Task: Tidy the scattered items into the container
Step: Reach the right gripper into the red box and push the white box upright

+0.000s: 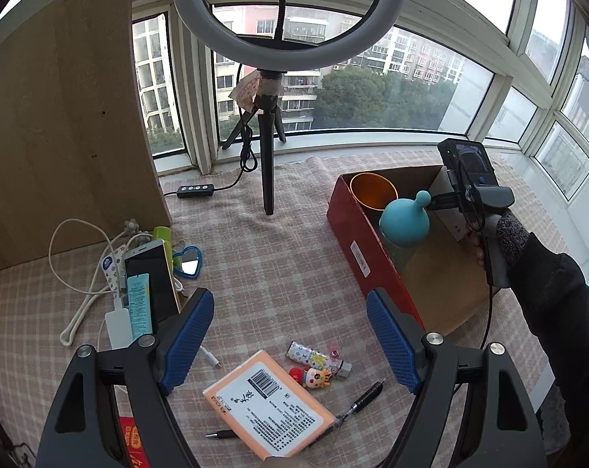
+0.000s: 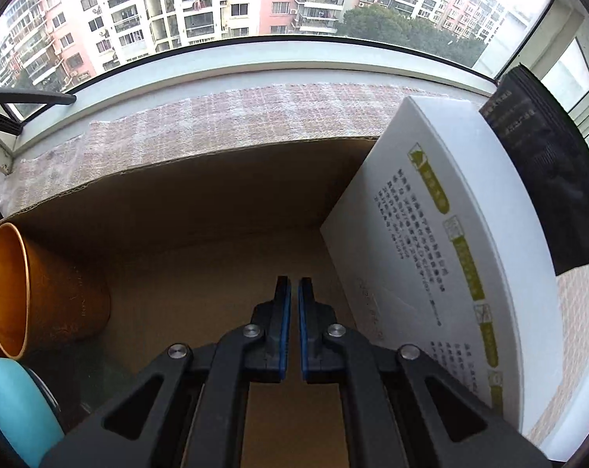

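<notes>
Surface: a checked tablecloth (image 1: 278, 265) is covering the table.
Lying on it: cardboard box (image 1: 356, 249), orange packet (image 1: 269, 399), pen (image 1: 362, 399), keychain charms (image 1: 317, 366), heart mirror (image 1: 189, 263), phone (image 1: 153, 280), tripod (image 1: 269, 171).

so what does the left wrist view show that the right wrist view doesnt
Only the left wrist view shows the open left gripper above scattered items: an orange packet, pen, keychain charms, phone, heart mirror. It also shows the ring light.

Only the right wrist view shows the shut right gripper inside the box and a white carton.

Both show the cardboard box, orange cup and blue bottle.
</notes>
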`<state>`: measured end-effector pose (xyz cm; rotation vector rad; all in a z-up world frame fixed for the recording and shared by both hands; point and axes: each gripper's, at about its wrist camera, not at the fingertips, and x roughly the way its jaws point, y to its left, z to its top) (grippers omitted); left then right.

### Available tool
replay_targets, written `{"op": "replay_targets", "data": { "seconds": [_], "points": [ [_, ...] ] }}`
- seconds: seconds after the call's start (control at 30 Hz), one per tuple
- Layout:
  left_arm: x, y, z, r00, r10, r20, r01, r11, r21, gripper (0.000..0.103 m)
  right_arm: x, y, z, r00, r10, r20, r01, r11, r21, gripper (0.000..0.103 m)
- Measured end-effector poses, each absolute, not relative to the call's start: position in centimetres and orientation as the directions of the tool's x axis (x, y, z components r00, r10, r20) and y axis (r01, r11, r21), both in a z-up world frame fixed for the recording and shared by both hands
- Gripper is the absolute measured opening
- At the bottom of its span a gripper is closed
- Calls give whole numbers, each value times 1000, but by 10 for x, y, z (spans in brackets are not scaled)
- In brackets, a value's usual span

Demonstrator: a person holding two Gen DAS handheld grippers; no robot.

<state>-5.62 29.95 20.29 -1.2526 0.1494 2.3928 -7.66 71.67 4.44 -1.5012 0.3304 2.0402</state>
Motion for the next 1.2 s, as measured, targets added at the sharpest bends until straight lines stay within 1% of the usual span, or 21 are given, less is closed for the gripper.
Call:
{"op": "replay_targets", "data": {
  "seconds": [0.17, 0.4, 0.6, 0.73, 0.83, 1.0, 1.03, 1.13, 1.2],
  "points": [
    [-58, 303, 199, -488, 332, -807, -424, -899, -114, 79, -83, 729, 32, -148, 329, -933, -600, -779, -180, 4],
    [-58, 308, 196, -479, 332, -813, -437, -893, -107, 79, -93, 732, 26, -144, 365, -920, -630, -751, -199, 2],
    [-57, 304, 199, -487, 327, -810, -430, -897, -104, 79, -101, 734, 23, -113, 430, -896, -659, -707, -256, 2],
    [-57, 301, 200, -488, 326, -810, -423, -900, -108, 79, -117, 732, 20, -95, 468, -879, -651, -697, -301, 2],
    [-56, 302, 200, -488, 327, -809, -425, -899, -107, 79, -123, 729, 19, -99, 471, -876, -641, -704, -306, 2],
    [-53, 302, 204, -496, 329, -803, -429, -897, -102, 79, -122, 726, 35, -170, 427, -888, -629, -741, -236, 2],
    [-52, 302, 205, -499, 330, -802, -430, -897, -102, 79, -117, 725, 42, -190, 411, -892, -621, -754, -215, 4],
    [-50, 300, 208, -507, 331, -796, -430, -897, -99, 79, -99, 716, 70, -270, 355, -895, -593, -794, -136, 5],
    [-48, 298, 209, -511, 330, -794, -429, -898, -97, 79, -77, 704, 86, -346, 282, -895, -568, -822, -40, 5]
  ]
}}
